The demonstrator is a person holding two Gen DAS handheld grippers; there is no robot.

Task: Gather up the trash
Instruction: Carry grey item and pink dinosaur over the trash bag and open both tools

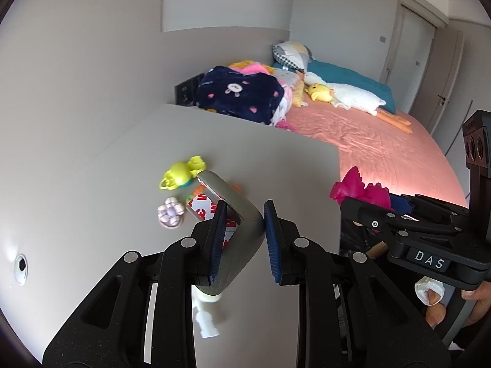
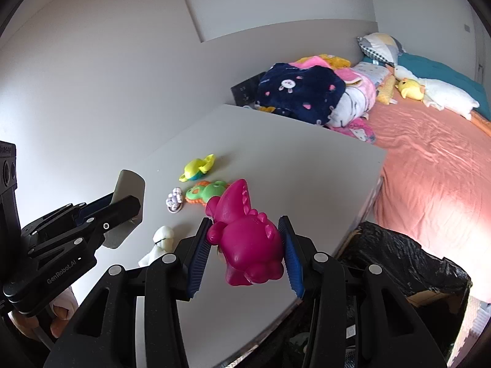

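My left gripper (image 1: 245,205) is shut on a flat grey curved piece (image 1: 242,245) and holds it above the pale table (image 1: 92,214). A red-and-white printed strip (image 1: 201,210) shows behind that piece; I cannot tell whether it is attached. In the right wrist view the same grey piece (image 2: 129,190) sticks up from the left gripper (image 2: 122,202). My right gripper (image 2: 244,220) is shut on a magenta dinosaur toy (image 2: 245,242), lifted near the table's right edge, close to a black-lined bin (image 2: 399,263). In the left wrist view the magenta toy (image 1: 359,187) juts from the right gripper (image 1: 353,207).
On the table (image 2: 291,178) lie a yellow-green toy (image 2: 198,167), a green and orange toy (image 2: 208,191), a pale purple flower toy (image 2: 175,201) and a white figure (image 2: 161,242). A bed with a pink sheet (image 2: 429,159), blankets and plush toys stands to the right.
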